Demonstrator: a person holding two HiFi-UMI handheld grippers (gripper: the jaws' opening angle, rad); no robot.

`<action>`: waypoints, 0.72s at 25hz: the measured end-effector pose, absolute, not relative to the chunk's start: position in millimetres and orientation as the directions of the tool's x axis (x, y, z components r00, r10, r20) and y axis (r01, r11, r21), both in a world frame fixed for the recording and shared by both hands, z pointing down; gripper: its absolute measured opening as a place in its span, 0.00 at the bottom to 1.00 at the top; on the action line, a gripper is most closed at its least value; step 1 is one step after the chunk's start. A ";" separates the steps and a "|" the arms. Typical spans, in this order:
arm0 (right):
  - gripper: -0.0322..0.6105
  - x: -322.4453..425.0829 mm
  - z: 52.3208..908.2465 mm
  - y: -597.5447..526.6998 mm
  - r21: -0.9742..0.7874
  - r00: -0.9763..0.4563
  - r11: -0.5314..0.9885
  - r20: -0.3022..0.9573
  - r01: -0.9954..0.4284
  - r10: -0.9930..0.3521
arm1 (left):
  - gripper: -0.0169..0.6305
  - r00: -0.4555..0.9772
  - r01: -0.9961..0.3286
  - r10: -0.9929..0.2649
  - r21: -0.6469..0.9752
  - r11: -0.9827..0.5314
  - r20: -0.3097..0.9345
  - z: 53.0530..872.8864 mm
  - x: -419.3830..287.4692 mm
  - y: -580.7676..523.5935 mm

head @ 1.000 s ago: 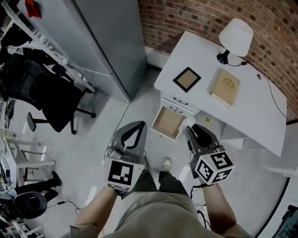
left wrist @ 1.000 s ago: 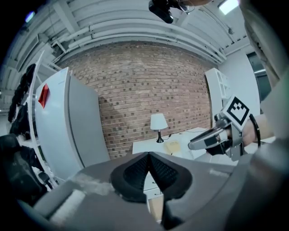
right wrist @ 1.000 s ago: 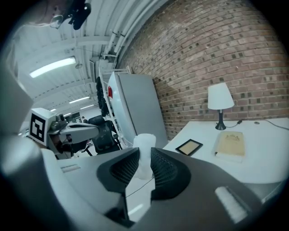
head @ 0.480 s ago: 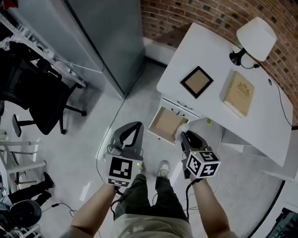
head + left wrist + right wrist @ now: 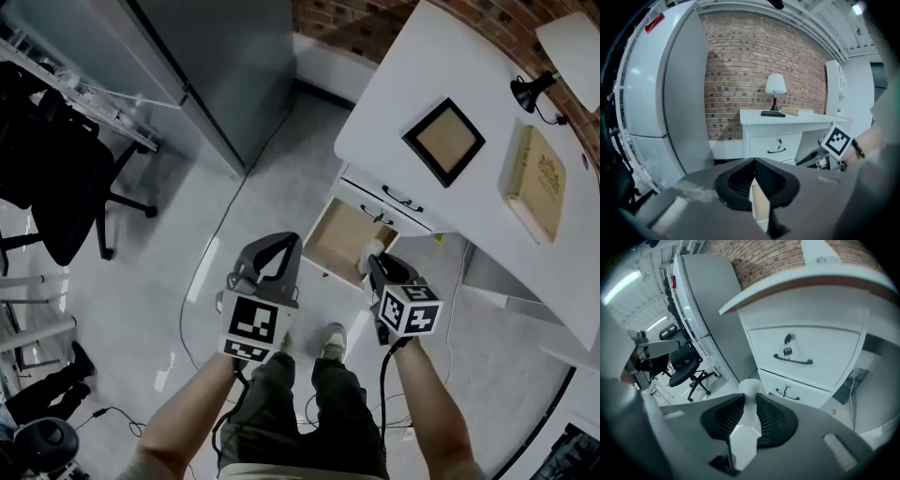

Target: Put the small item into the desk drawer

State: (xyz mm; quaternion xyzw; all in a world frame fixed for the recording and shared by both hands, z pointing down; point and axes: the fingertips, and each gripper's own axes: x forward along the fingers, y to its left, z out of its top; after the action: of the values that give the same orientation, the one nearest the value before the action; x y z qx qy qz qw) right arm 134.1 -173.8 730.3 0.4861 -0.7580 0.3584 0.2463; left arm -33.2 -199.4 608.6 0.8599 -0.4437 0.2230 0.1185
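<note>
The white desk [image 5: 398, 89] stands at the upper right, and its lower drawer [image 5: 339, 236] is pulled out, showing a bare wooden bottom. My right gripper [image 5: 373, 263] is shut on a small white item [image 5: 372, 251] at the drawer's near front corner. In the right gripper view the white item [image 5: 749, 390] stands pinched between the black pads of the right gripper [image 5: 749, 398], with the drawer fronts [image 5: 801, 357] just ahead. My left gripper [image 5: 285, 239] hangs left of the drawer, shut with nothing in it. In its own view the left gripper [image 5: 753, 162] points at the desk [image 5: 787, 117].
On the desk lie a framed picture [image 5: 443, 141], a tan book [image 5: 536, 183] and a lamp [image 5: 567, 42]. A grey cabinet [image 5: 225, 66] stands beyond the drawer, a black office chair [image 5: 56, 187] at the left. A cable [image 5: 199, 281] runs across the floor. The person's shoes [image 5: 331, 339] are below the drawer.
Both grippers have come nearer the desk. The right gripper with the white item has moved up to the open drawer's front corner; the left stays shut beside it.
</note>
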 end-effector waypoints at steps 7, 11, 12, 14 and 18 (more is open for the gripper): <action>0.19 146.8 856.4 -175.2 -0.355 -0.393 0.176 0.760 -0.918 -0.517 | 0.03 0.510 -0.817 -0.671 0.061 -0.573 0.537 744.2 -21.2 -203.2; 0.19 149.8 920.1 -177.2 -0.411 -0.415 0.125 0.757 -0.903 -0.505 | 0.03 0.501 -0.816 -0.633 0.080 -0.572 0.589 828.8 -15.1 -197.1; 0.19 150.7 936.5 -177.4 -0.409 -0.412 0.123 0.761 -0.904 -0.500 | 0.03 0.502 -0.814 -0.624 0.083 -0.575 0.599 846.3 -13.9 -195.4; 0.19 153.8 971.9 -176.3 -0.387 -0.397 0.125 0.780 -0.913 -0.484 | 0.03 0.505 -0.805 -0.606 0.083 -0.587 0.615 877.0 -11.0 -192.7; 0.20 160.2 1047.4 -171.7 -0.335 -0.355 0.125 0.828 -0.934 -0.435 | 0.03 0.527 -0.792 -0.565 0.125 -0.598 0.635 938.4 -5.3 -190.0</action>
State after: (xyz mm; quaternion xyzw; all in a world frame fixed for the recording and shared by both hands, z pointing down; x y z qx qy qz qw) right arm 160.2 -171.7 1047.4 0.4926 -0.6946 0.4414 0.2828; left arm -5.3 -190.0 938.4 0.8495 -0.3994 0.2776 0.2043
